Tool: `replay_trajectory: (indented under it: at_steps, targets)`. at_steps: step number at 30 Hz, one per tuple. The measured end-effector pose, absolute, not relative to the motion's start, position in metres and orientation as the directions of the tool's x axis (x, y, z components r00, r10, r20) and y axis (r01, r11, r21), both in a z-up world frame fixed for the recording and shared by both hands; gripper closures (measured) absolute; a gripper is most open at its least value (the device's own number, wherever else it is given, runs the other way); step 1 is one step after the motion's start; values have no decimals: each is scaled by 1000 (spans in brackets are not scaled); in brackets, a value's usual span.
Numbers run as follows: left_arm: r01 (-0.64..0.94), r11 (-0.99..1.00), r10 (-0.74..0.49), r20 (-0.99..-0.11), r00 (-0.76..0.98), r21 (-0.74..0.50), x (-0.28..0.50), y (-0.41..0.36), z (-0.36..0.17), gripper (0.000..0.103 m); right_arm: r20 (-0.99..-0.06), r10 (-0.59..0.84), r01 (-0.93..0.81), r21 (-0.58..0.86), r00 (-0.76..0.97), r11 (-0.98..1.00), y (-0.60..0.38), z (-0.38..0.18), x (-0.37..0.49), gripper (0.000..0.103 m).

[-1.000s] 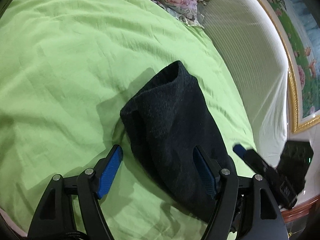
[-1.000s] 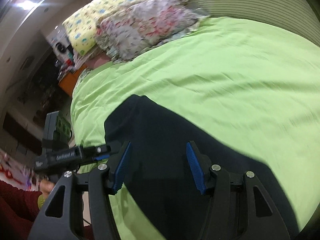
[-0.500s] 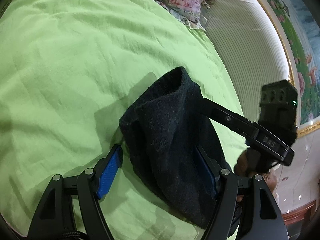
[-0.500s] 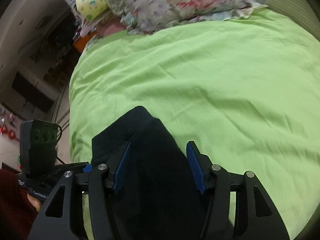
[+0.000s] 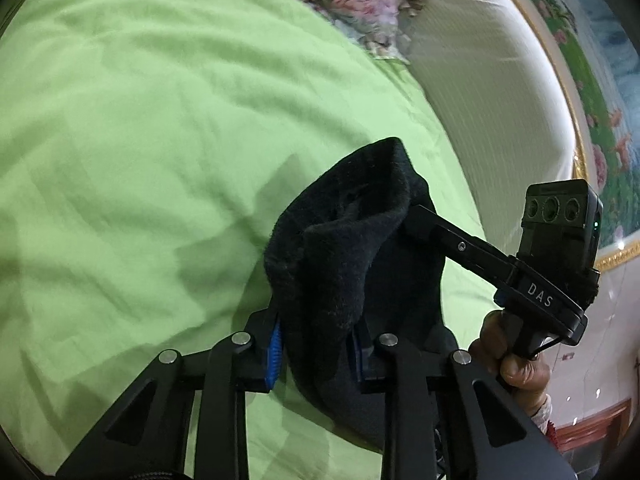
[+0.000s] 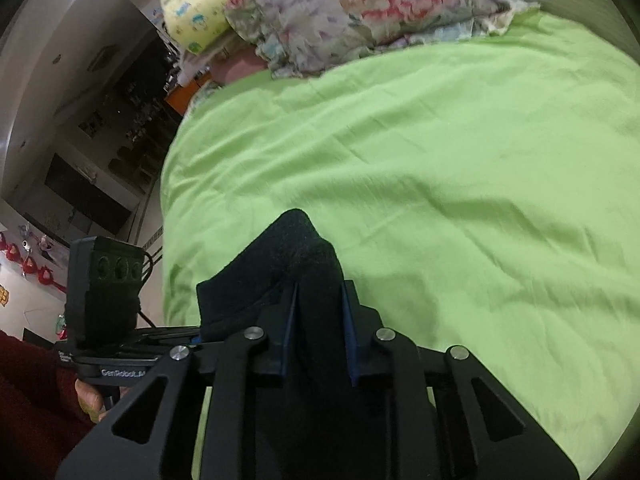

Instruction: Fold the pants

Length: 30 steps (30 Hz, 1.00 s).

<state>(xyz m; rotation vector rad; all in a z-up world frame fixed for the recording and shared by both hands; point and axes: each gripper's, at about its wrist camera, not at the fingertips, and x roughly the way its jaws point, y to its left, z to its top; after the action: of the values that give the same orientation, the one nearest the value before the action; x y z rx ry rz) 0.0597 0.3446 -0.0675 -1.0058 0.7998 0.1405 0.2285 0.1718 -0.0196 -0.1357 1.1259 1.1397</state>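
Note:
The black pants (image 5: 352,264) lie bunched on the green bed sheet (image 5: 140,140). My left gripper (image 5: 316,344) is shut on a raised fold of the pants near their front edge. My right gripper (image 6: 318,332) is shut on another fold of the same pants (image 6: 292,256). In the left wrist view the right gripper's body (image 5: 532,280) reaches in from the right, its fingers buried in the cloth. In the right wrist view the left gripper's body (image 6: 108,292) sits at the left edge of the pants. The cloth is lifted into a peak between both grips.
Floral pillows (image 6: 360,12) and a yellow pillow (image 6: 192,4) lie at the head of the bed. A striped white headboard (image 5: 492,100) runs along the right side. The bed's left edge (image 6: 168,216) drops to a dark room with furniture.
Both grippers have closed on the pants. The right gripper moved in from the right onto the cloth. The fabric has risen into a peak.

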Motion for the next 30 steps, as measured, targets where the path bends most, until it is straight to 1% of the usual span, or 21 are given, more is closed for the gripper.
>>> replay_trajectory:
  at_steps: [6, 10, 12, 13, 19, 30]
  targets:
    - [-396, 573, -276, -624, 731, -717, 63, 329, -41, 79, -705, 708, -777, 418, 50, 471, 134, 22, 211, 82]
    - [-335, 626, -284, -605, 744, -705, 68, 303, -13, 79, -650, 751, -775, 412, 120, 480, 98, 48, 197, 86]
    - [-288, 652, -301, -588, 751, -701, 71, 287, 2, 79, -612, 773, -765, 413, 169, 494, 74, 60, 190, 91]
    - [-264, 667, -310, -581, 752, -697, 73, 278, 10, 79, -595, 781, -757, 417, 192, 504, 60, 66, 187, 97]
    - [-100, 750, -368, -539, 758, -654, 82, 211, 55, 79, -532, 801, -706, 454, 275, 544, -4, 80, 173, 97]
    - [80, 792, -477, -532, 700, -605, 78, 117, 88, 79, -426, 803, -645, 484, 417, 591, -93, 94, 134, 98]
